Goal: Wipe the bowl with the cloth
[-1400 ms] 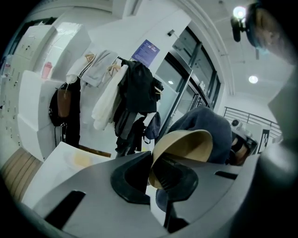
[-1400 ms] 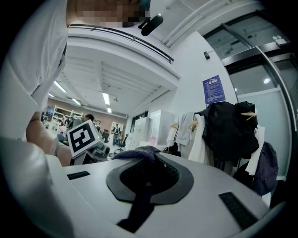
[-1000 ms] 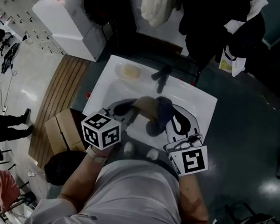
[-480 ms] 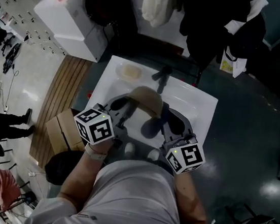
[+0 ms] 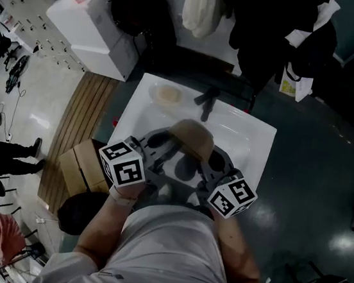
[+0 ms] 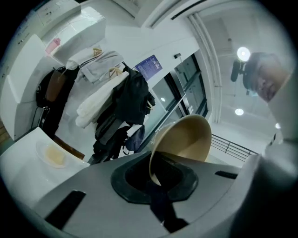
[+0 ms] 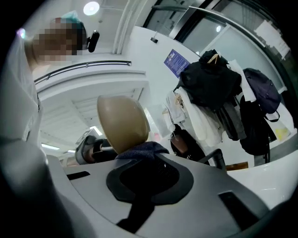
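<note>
A tan bowl (image 5: 191,137) is held up over the white sink (image 5: 255,139), tilted on edge. My left gripper (image 5: 169,144) is shut on its rim; in the left gripper view the bowl (image 6: 187,142) opens toward the camera, with the left gripper (image 6: 156,180) clamped on its lower edge. My right gripper (image 5: 211,159) is shut on a dark blue cloth (image 7: 139,150). The cloth presses against the rounded outside of the bowl (image 7: 123,122), just above the right gripper (image 7: 145,173). In the head view the bowl hides most of the cloth.
A black faucet (image 5: 207,100) and a soap dish (image 5: 167,94) with a yellowish bar sit at the sink's far edge. A cardboard box (image 5: 78,162) and wooden slats (image 5: 80,115) lie to the left, a white cabinet (image 5: 92,23) farther back. Bags and clothes hang behind the sink.
Both grippers have drawn in toward each other. The cloth, which showed to the right of the bowl, has slipped under it. The bowl has stayed over the middle of the sink.
</note>
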Motion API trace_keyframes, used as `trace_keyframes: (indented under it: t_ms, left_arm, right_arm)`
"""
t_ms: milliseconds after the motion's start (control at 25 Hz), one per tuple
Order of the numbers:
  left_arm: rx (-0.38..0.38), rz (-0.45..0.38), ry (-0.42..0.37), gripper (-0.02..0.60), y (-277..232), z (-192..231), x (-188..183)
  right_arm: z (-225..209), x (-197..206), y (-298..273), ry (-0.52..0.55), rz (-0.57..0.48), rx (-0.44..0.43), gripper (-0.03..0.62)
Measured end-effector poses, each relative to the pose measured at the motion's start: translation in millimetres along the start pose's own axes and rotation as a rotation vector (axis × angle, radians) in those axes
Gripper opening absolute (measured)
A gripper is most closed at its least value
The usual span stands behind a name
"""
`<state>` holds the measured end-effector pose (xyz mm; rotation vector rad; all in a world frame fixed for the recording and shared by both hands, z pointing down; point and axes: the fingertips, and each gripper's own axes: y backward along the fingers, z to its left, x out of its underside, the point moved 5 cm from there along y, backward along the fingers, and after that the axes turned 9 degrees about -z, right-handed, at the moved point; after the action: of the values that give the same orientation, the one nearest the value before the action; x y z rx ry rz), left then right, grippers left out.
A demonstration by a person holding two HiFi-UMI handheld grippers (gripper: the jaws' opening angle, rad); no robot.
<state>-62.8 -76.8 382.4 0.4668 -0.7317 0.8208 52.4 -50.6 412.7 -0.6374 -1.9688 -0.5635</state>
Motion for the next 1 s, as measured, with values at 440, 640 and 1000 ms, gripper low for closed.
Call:
trace_keyframes:
  t_ms: [440, 640, 1000]
  left_arm:
    - [0.366, 0.331, -0.079, 0.018, 12.7, -14.0, 6.7]
    - [0.479, 0.477, -0.145, 0.018, 21.4, -19.7, 10.8]
    - [0.527, 0.663, -0.255, 0.018, 28.8, -18.3, 31.6]
  right_arm:
    - [20.0, 16.2, -5.4, -0.086, 0.074, -0.210, 0.034]
    - [26.1, 13.3, -5.2, -0.077, 0.091, -0.266, 0.034]
    - [26.2, 16.0, -2.4, 0.022, 0.158, -0.302, 0.034]
